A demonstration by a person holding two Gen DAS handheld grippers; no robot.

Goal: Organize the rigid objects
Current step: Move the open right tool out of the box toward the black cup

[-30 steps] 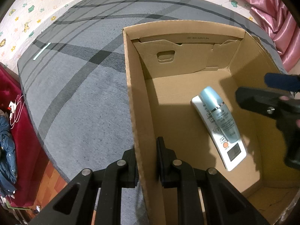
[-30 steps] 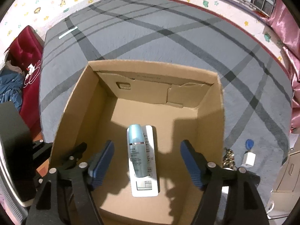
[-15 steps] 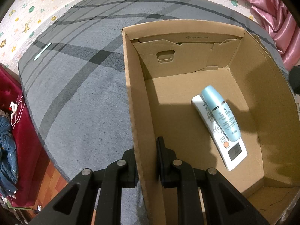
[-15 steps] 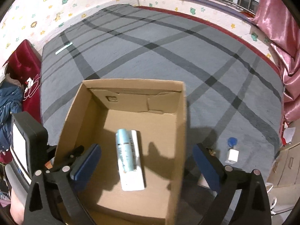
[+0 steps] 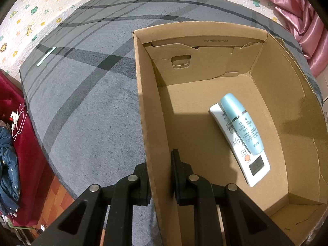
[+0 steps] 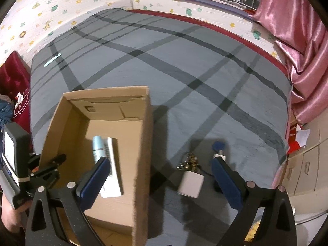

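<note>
A cardboard box (image 5: 143, 106) stands on the grey carpet. Inside lie a white remote (image 5: 254, 164) and a light blue bottle (image 5: 242, 123) resting on it. My left gripper (image 5: 160, 176) is shut on the box's left wall. In the right wrist view the box (image 6: 143, 143) is at lower left with the bottle (image 6: 97, 149) and remote (image 6: 111, 182) inside. My right gripper (image 6: 162, 176) is open and empty, above the carpet right of the box. A white charger block (image 6: 190, 184), a bunch of keys (image 6: 189, 162) and a blue-tagged item (image 6: 219, 148) lie between its fingers.
The grey striped carpet (image 6: 184, 71) spreads out beyond the box. A red sofa with a blue garment (image 5: 8, 143) is at the left. Pink curtains (image 6: 303, 61) and a cabinet with drawers (image 6: 303, 168) are at the right. A pale strip (image 5: 46, 56) lies far left on the carpet.
My right gripper has risen out of the box and moved right, over the charger and keys. The left gripper keeps its hold on the box wall.
</note>
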